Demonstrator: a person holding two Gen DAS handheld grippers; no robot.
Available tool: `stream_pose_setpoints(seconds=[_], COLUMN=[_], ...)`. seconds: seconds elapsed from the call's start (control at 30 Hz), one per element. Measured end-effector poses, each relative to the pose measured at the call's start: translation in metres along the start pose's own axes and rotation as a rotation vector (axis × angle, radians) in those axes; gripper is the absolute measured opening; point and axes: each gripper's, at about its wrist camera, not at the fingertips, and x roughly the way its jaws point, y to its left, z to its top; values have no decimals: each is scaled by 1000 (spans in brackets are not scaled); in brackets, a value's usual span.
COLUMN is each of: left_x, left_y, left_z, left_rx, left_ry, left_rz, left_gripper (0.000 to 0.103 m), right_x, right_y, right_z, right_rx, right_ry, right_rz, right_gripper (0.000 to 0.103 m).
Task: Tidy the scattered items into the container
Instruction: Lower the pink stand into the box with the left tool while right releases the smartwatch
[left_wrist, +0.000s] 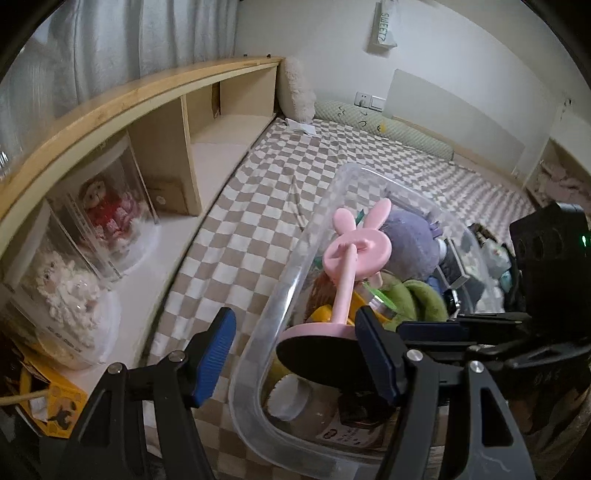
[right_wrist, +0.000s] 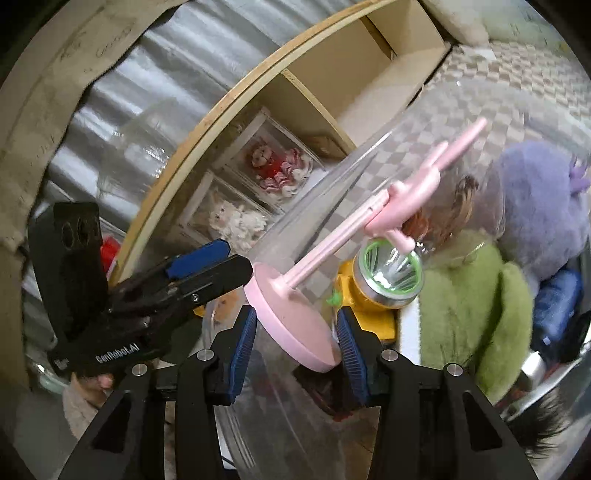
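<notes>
A pink bunny-eared stand (right_wrist: 295, 317) leans tilted over the clear plastic container (left_wrist: 332, 192), stem and ears pointing away from me. My right gripper (right_wrist: 297, 343) is shut on the stand's round base; in the left wrist view this right gripper (left_wrist: 428, 328) comes in from the right. My left gripper (left_wrist: 295, 354) is open and straddles the container's near rim, one finger outside, one inside beside the pink stand (left_wrist: 347, 273). Its pads press on nothing. Inside lie a purple plush (left_wrist: 410, 243), a green plush (left_wrist: 417, 299) and a yellow toy (left_wrist: 321, 314).
The container sits on a brown-and-white checkered bed sheet (left_wrist: 258, 192). A wooden shelf (left_wrist: 166, 110) runs along the left, with dolls in clear cases (left_wrist: 107, 214). A yellow box (left_wrist: 48, 402) sits at lower left. Pillows (left_wrist: 295, 92) lie at the bed's far end.
</notes>
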Motion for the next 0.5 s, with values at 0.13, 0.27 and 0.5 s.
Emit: stream_pose_setpoints(seconds=[0.13, 0.27, 0.5], left_x=[2, 4, -6], left_y=[-9, -5, -4], left_z=[-6, -10, -8], left_rx=[70, 62, 11], left_ry=[5, 21, 28], left_rz=[70, 71, 1], left_gripper=[67, 67, 66], right_x=[7, 16, -10], right_y=[-4, -10, 2], right_z=[-3, -10, -13], right_rx=[-2, 34, 6], right_ry=[0, 18, 3], right_rz=[-3, 26, 26], right_gripper=[46, 46, 46])
